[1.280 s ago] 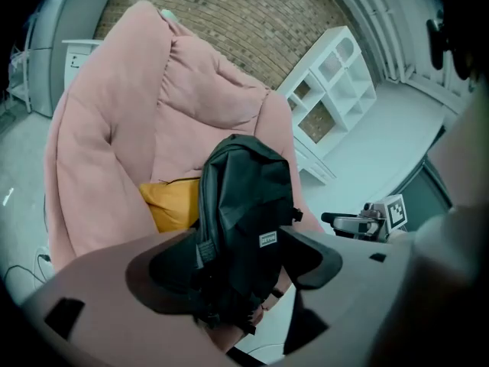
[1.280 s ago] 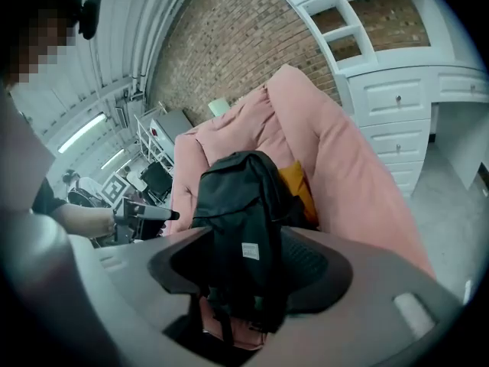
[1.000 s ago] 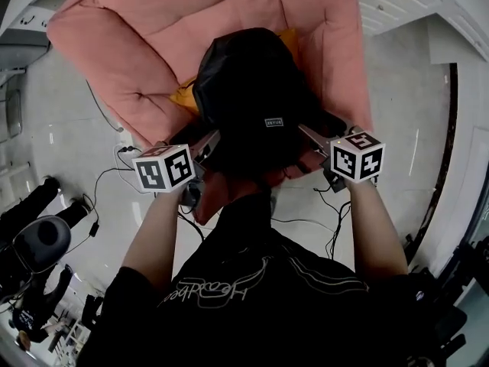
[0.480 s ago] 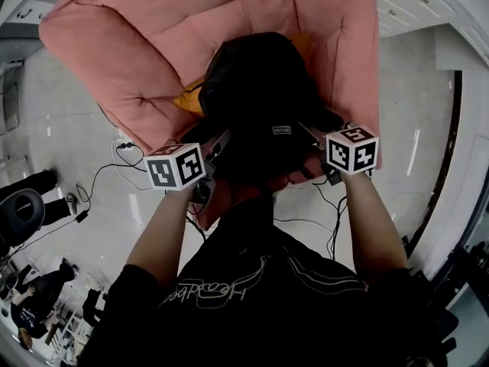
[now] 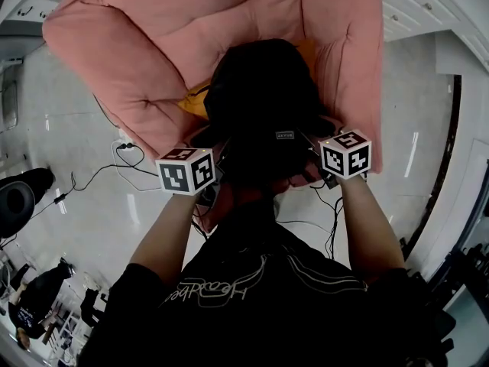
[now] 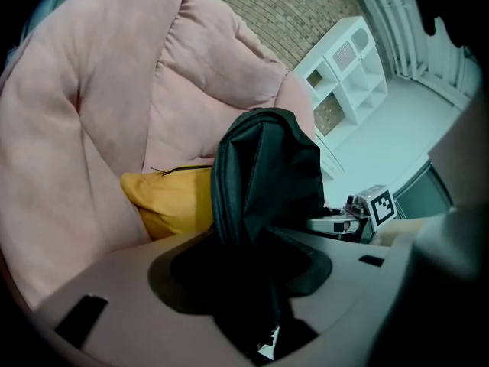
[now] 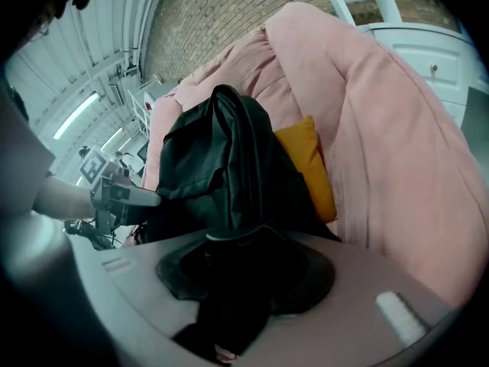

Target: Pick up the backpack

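A black backpack (image 5: pixel 263 90) stands upright on the seat of a pink armchair (image 5: pixel 153 37), leaning against a yellow cushion (image 5: pixel 195 98). My left gripper (image 5: pixel 221 150) sits at the bag's lower left side and my right gripper (image 5: pixel 309 145) at its lower right. In the left gripper view, black backpack (image 6: pixel 263 174) fabric fills the gap of the closing jaws (image 6: pixel 260 281). The right gripper view shows the same: the bag (image 7: pixel 221 159) bunches between the closing jaws (image 7: pixel 244 281). Each gripper appears in the other's view, the right gripper (image 6: pixel 344 222) and the left gripper (image 7: pixel 122 197).
The armchair's padded back and arms (image 7: pixel 382 128) surround the bag closely. Black cables (image 5: pixel 114 159) trail over the glossy floor to the left and below the chair. White cabinets (image 5: pixel 412 6) stand at the upper right, a white shelf unit (image 6: pixel 344 67) behind. A person (image 5: pixel 30 297) is at the lower left.
Both grippers have dropped and moved inward against the backpack's sides. Their jaws have narrowed onto the black fabric.
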`<state>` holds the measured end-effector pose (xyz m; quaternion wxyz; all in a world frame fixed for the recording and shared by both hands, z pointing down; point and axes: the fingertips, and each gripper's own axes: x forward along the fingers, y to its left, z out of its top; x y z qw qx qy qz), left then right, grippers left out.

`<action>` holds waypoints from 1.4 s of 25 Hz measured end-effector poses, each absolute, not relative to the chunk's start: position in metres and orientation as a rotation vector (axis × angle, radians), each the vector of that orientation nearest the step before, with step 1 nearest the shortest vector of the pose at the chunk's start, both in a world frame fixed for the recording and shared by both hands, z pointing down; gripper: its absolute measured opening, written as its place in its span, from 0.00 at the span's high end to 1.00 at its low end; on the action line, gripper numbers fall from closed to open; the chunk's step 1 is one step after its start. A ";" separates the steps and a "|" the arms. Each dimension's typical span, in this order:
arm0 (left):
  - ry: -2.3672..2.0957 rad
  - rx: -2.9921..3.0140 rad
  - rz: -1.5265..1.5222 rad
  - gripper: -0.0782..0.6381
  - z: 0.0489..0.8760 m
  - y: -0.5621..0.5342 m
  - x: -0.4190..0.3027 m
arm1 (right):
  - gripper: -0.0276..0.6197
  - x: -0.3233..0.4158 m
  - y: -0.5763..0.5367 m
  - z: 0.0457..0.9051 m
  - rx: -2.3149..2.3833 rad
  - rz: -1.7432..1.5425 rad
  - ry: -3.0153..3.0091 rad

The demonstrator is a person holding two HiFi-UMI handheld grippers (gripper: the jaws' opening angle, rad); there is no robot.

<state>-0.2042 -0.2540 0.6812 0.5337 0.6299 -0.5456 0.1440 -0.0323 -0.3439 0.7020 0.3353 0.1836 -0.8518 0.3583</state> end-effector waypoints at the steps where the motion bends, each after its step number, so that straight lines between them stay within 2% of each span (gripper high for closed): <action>1: -1.303 1.503 0.356 0.63 0.681 -0.253 -0.204 | 0.71 -0.033 -0.343 0.702 0.473 0.935 -2.223; 10: -1.318 1.502 0.363 0.69 0.677 -0.245 -0.198 | 0.78 -0.035 -0.334 0.700 0.480 1.015 -2.223; 35: -1.470 1.509 0.331 0.71 0.625 -0.195 -0.174 | 0.80 -0.012 -0.288 0.636 0.529 1.050 -2.375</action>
